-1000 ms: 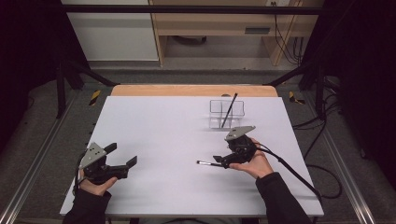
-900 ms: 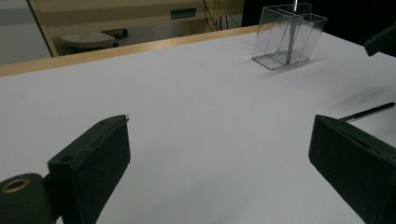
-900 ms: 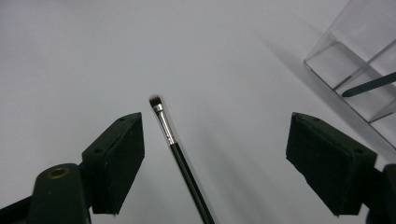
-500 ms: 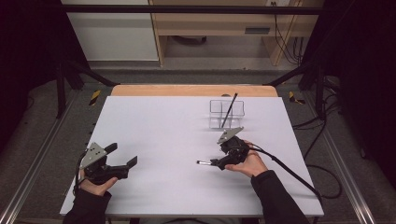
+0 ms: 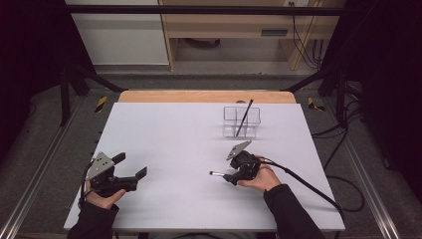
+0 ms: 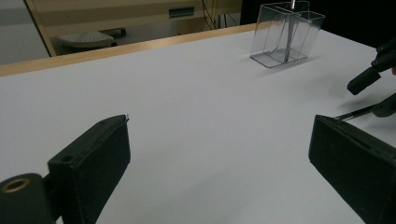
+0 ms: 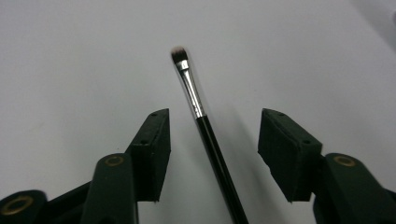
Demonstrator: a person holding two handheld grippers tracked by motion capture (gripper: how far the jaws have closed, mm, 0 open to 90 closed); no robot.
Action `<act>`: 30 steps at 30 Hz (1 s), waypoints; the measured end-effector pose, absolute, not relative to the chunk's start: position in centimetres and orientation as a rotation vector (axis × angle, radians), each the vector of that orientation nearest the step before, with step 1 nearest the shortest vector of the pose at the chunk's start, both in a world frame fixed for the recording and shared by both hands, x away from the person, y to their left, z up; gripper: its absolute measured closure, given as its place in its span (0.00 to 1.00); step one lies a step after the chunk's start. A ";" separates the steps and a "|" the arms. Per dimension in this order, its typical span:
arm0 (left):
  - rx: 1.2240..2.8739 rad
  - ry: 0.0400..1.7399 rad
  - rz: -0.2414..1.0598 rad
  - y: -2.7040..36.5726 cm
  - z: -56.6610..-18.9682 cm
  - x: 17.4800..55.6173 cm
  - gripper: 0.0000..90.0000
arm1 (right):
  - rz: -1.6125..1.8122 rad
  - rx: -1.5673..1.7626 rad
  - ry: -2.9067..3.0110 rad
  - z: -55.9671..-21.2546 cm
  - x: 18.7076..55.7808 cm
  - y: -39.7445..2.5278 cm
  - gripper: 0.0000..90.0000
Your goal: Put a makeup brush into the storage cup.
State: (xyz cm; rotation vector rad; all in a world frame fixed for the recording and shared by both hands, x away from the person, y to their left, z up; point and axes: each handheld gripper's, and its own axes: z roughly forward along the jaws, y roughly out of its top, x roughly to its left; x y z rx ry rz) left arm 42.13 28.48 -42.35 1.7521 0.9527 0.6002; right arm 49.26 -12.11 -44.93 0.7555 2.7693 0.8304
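Note:
A thin black makeup brush (image 7: pixel 205 130) with a silver ferrule lies flat on the white table (image 5: pixel 169 139). My right gripper (image 7: pixel 214 120) stands open around its handle, one jaw on each side, neither touching it. From above, the right gripper (image 5: pixel 230 175) points left and the brush (image 5: pixel 217 174) sticks out beyond it. My left gripper (image 5: pixel 130 166) rests open at the near left with nothing between its jaws (image 6: pixel 219 140). A clear divided container (image 5: pixel 241 121) stands at the back right with a second black brush (image 5: pixel 244 117) leaning in it.
The container (image 6: pixel 285 35) and the right gripper (image 6: pixel 373 77) over the brush (image 6: pixel 355 113) appear at the right of the left gripper view. A cable (image 5: pixel 303 181) trails from the right gripper off the table's right edge. A wooden strip (image 5: pixel 204 97) borders the far edge.
My right gripper has slid a little to the left along the brush, which has stayed where it lay. The left gripper has not moved.

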 end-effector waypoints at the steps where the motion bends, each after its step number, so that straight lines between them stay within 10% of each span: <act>1: 1.753 0.952 0.600 28.5 -42.4 42.1 0.06 | 0.824 0.746 2.778 -45.0 49.3 -12.1 0.54; 30: 1.753 0.950 0.600 28.5 -42.3 42.1 0.06 | 0.763 0.759 2.808 -45.9 49.2 -11.7 0.88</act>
